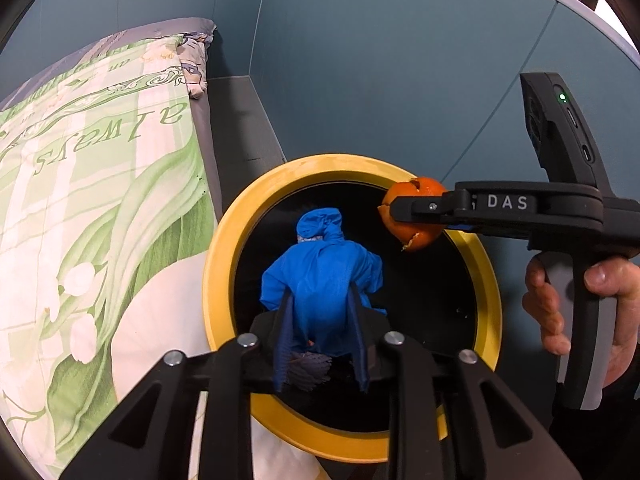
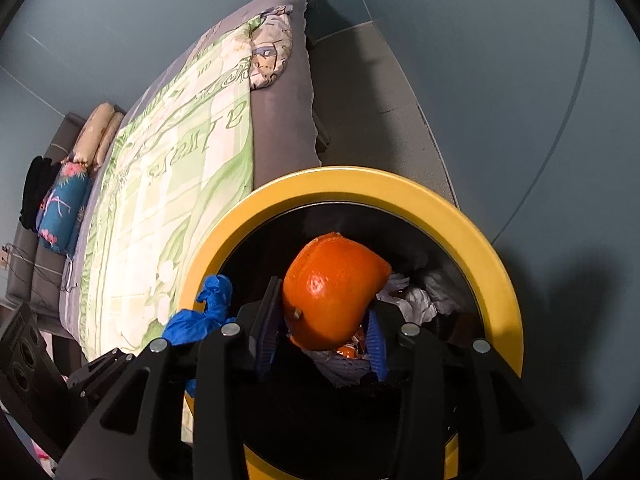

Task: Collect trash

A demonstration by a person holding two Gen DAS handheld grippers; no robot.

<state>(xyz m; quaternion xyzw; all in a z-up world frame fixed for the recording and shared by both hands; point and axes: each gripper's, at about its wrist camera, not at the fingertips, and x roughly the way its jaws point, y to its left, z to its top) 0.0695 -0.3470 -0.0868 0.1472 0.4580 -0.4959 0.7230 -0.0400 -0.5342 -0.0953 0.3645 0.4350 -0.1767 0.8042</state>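
Note:
A round bin with a yellow rim [image 1: 224,248] and a black inside stands on the floor beside the bed; it also shows in the right wrist view [image 2: 480,236]. My left gripper [image 1: 320,300] is shut on a crumpled blue glove [image 1: 320,276] and holds it over the bin's mouth. My right gripper [image 2: 324,308] is shut on an orange peel [image 2: 336,292] above the bin; it shows in the left wrist view [image 1: 416,212] at the bin's far rim, holding the peel [image 1: 420,236]. The glove shows at the bin's left rim [image 2: 200,320]. White crumpled paper [image 2: 412,300] lies inside the bin.
A bed with a green and white floral cover [image 1: 100,208] runs along the bin's left side. Pillows [image 2: 68,208] lie at its far end. A blue-grey wall [image 1: 400,80] stands behind the bin. A dark speaker box [image 2: 24,352] sits at the lower left.

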